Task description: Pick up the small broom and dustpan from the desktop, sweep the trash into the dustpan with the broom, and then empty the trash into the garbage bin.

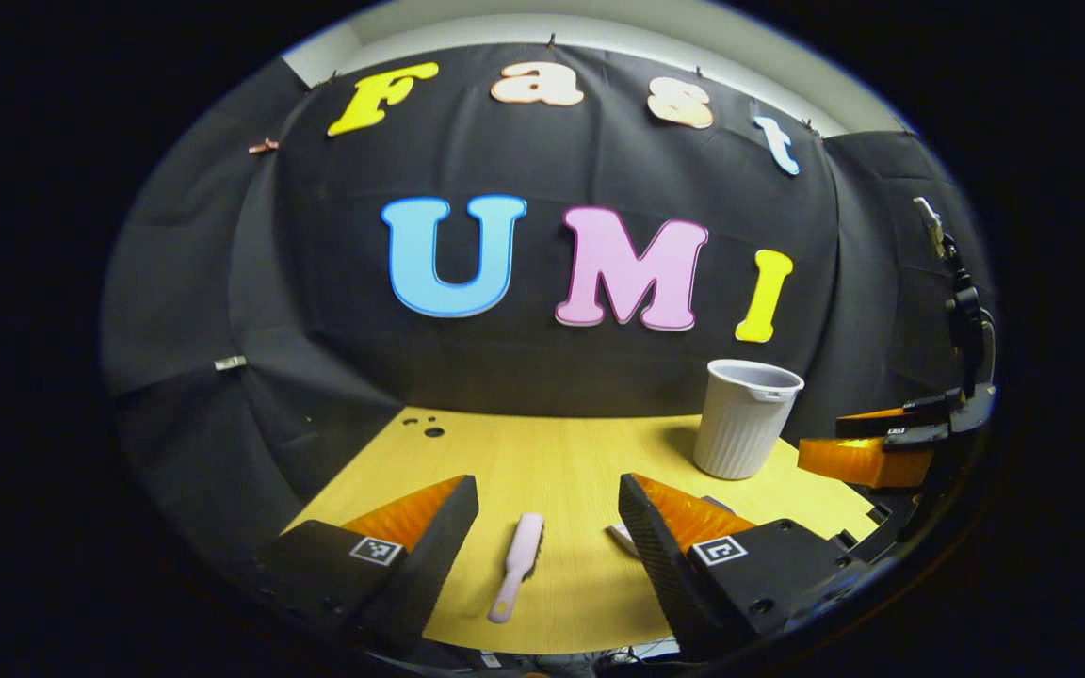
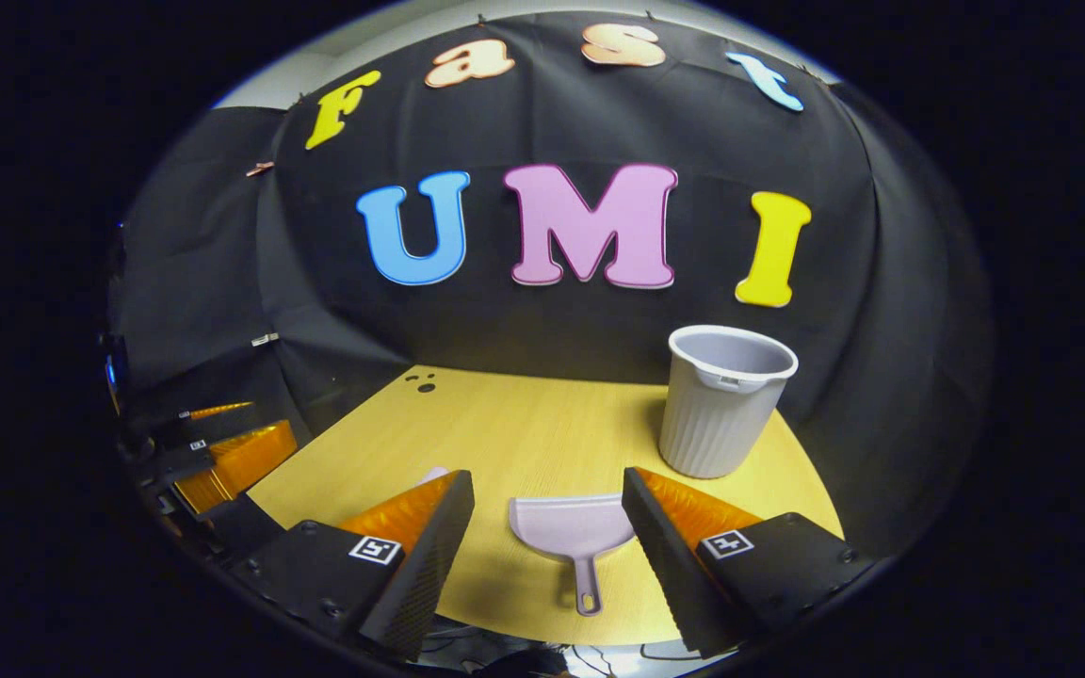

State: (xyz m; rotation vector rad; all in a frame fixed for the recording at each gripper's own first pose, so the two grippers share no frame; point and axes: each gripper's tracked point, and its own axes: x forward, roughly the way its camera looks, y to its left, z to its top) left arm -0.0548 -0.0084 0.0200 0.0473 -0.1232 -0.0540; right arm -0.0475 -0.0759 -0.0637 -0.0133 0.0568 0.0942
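Observation:
A small pale pink broom [image 1: 518,563] lies flat on the yellow desktop [image 1: 542,452], handle toward me, between the fingers of my left gripper [image 1: 548,513], which is open above it and holds nothing. A pale lilac dustpan [image 2: 573,532] rests on the desktop [image 2: 524,424] with its handle toward me, between the spread fingers of my open right gripper [image 2: 548,513]. A corner of the dustpan [image 1: 622,537] peeks out beside the left gripper's right finger. The grey ribbed garbage bin [image 1: 745,417] stands upright at the back right of the desk, also seen as the bin [image 2: 721,400] in the right gripper view.
The other gripper [image 1: 882,447] hovers at the desk's right edge in the left gripper view, and the other gripper [image 2: 222,452] sits at the left edge in the right gripper view. Small holes [image 1: 429,428] mark the desk's far left corner.

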